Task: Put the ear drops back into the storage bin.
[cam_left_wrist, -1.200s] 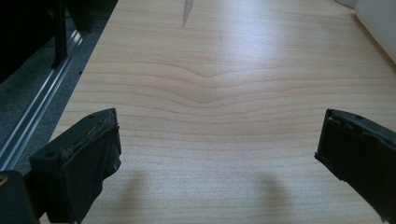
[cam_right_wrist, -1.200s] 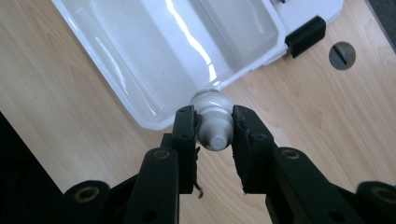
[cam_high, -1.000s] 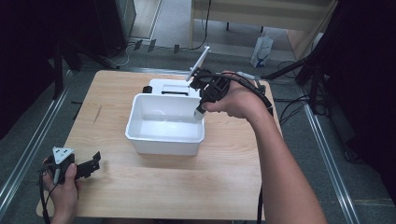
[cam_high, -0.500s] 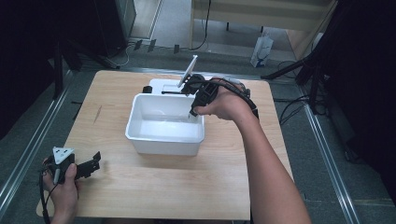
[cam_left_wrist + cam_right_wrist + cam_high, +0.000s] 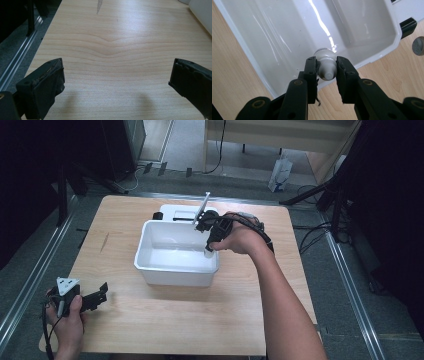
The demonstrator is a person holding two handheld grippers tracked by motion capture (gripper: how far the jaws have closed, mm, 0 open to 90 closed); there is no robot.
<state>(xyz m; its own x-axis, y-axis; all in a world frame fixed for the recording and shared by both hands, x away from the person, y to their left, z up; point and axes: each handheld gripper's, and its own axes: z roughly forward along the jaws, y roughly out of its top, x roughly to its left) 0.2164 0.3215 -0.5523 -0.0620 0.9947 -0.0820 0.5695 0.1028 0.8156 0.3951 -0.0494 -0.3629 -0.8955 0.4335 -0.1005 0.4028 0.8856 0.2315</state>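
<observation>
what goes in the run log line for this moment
right gripper: shut on white bottle | over white tub | left gripper: open, idle over table

Matte black two-jaw left gripper (image 5: 117, 82) carries thick blocky pads with frayed edges and a grey three-cornered plate on top. Black right gripper (image 5: 327, 71) shows round rivets along its linkage bars, dark cable trailing behind; both forearms are bare.

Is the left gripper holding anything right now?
No, the left gripper has its jaws wide apart with just bare wooden table between them.
</observation>
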